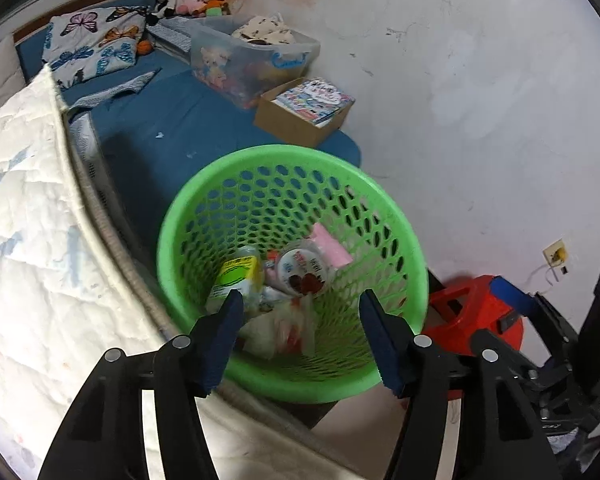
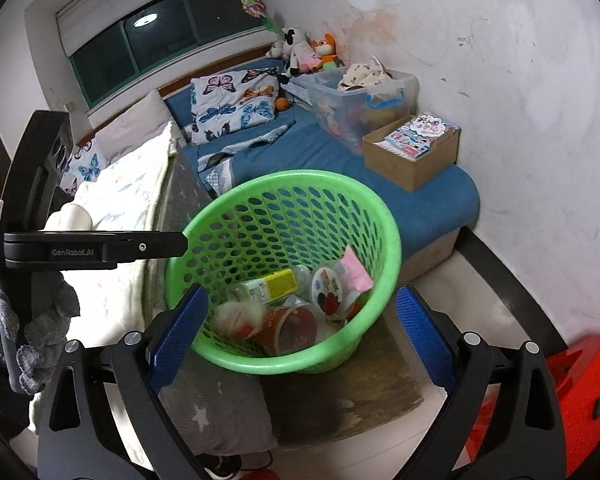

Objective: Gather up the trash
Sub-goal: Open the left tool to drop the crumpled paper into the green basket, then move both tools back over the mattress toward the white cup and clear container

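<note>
A green perforated basket (image 1: 260, 158) (image 2: 300, 179) stands at the foot of the bed. Inside lie a bottle with a yellow label (image 1: 238, 276) (image 2: 274, 285), a round lidded cup (image 1: 304, 272) (image 2: 329, 286), a pink packet (image 1: 332, 246) (image 2: 356, 271), a red paper cup (image 2: 294, 326) and a blurred white-and-red wrapper (image 1: 278, 330) (image 2: 236, 316). My left gripper (image 1: 301, 295) hovers over the basket's near rim, open, its pads touching nothing; the wrapper lies below the gap. My right gripper (image 2: 302, 292) is open and empty, in front of the basket.
A bed with a blue sheet (image 1: 172, 120) and a white quilt (image 1: 24, 200) lies to the left. A clear storage bin (image 2: 364, 96) and a cardboard box of books (image 2: 412, 152) sit on the bed by the wall. A red object (image 1: 472, 308) stands right of the basket. A gloved hand (image 2: 40, 320) holds the left gripper.
</note>
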### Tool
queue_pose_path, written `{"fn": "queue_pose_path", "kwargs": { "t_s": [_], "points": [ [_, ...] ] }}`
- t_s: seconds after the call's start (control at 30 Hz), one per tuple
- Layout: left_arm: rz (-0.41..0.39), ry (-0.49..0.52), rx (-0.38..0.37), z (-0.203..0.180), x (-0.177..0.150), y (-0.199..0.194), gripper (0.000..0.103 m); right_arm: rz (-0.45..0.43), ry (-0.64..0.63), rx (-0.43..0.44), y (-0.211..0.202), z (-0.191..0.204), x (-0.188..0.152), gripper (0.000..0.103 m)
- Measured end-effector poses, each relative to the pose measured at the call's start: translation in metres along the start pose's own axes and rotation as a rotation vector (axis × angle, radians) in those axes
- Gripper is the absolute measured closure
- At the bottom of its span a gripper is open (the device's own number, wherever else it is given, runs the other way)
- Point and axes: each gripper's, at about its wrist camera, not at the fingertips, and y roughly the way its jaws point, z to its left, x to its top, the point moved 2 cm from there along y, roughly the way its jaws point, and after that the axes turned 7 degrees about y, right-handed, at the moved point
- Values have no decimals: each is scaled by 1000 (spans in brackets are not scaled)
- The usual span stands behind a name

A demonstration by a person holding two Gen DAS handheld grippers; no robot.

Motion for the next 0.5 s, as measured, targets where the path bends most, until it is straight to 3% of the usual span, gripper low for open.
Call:
{"fn": "queue_pose_path", "kwargs": {
  "t_s": [0.17, 0.5],
  "points": [
    [-44, -10, 48, 13, -14, -29, 45, -2, -33, 22, -4, 17, 0, 9],
    [-137, -129, 125, 66, -58, -100, 45, 18, -128, 100, 2, 76, -3, 9]
  ]
}}
